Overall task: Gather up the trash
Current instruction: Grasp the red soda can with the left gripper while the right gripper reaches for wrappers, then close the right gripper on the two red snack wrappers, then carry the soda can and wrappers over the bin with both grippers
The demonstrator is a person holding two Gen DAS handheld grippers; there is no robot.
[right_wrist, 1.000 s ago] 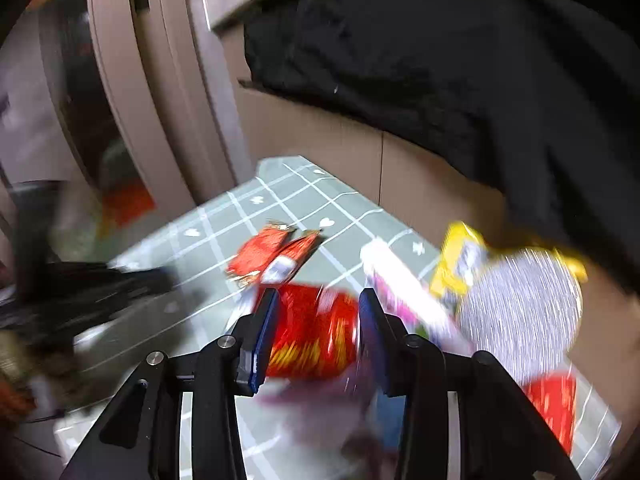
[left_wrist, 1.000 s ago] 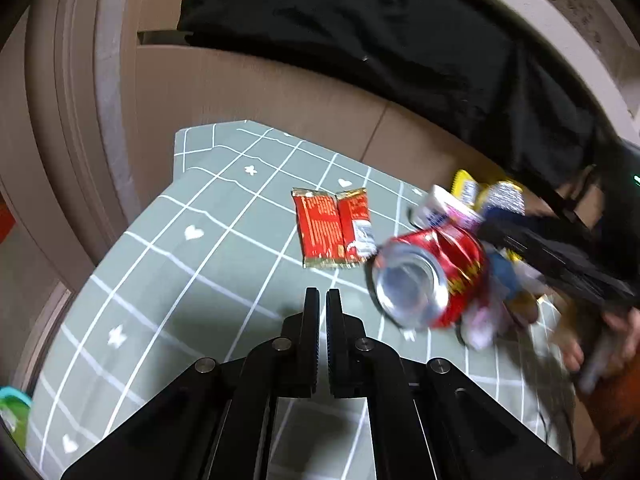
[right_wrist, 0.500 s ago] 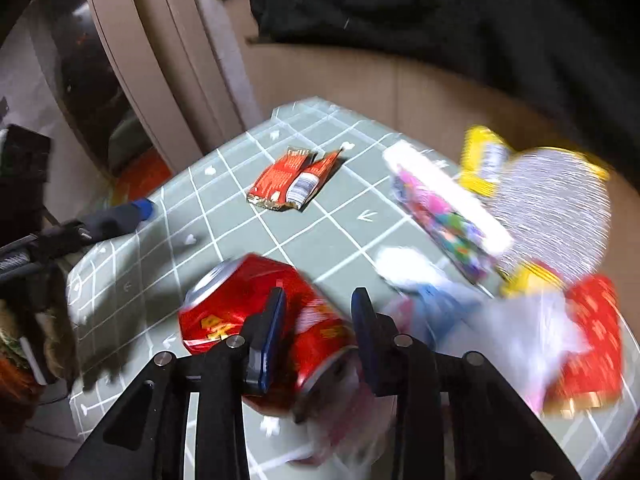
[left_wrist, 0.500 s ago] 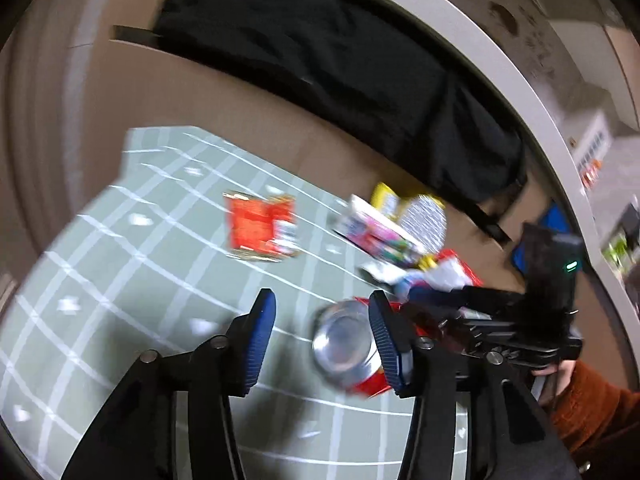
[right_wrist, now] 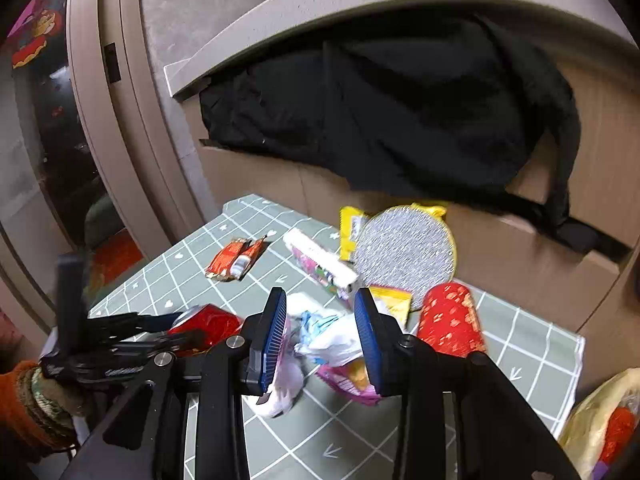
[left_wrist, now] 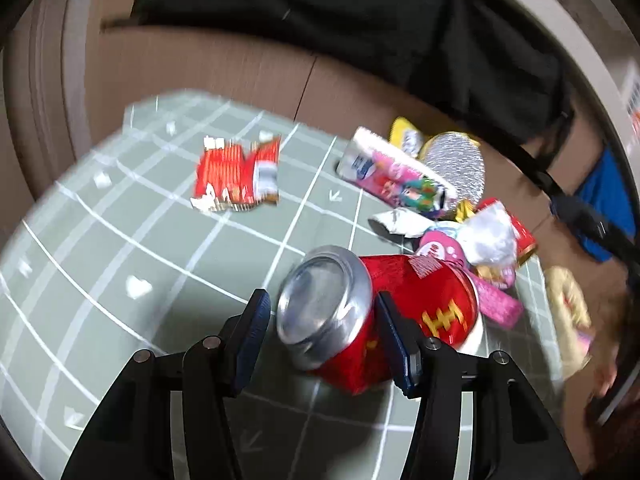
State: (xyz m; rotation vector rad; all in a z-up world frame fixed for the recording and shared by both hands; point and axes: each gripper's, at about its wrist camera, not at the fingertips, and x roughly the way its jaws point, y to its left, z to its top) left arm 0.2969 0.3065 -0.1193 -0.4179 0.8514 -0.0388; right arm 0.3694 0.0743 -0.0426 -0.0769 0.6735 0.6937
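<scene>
- Left tongs [left_wrist: 322, 316]: spread wide, with the can [left_wrist: 372, 316] lying between the pads. The right pad looks to be at the can's side; a gap shows at the left pad, so I judge nothing is gripped yet.
- The can lies on its side on the table [left_wrist: 120, 248]. Its silver end faces back toward the left tongs, and its long axis runs away from them, angled to the right. The pads therefore straddle its width, which suits a squeeze across the body.
- Right tongs [right_wrist: 320, 334]: also open, hovering over a white crumpled wrapper [right_wrist: 332, 336] that sits between and just past the pads. Whether they touch it I cannot tell.
- The left tongs are plainly the nearer to the can; from the right tongs it lies off to the left.
- Beyond the left tongs: a pile of wrappers [left_wrist: 460, 236] just past the can to the right, a pink packet [left_wrist: 396, 178] farther out, and red sachets [left_wrist: 236, 176] well apart to the left.
- Beyond the right tongs: a silver disc [right_wrist: 404, 256] and a red tube [right_wrist: 450, 320] to the right.
</scene>
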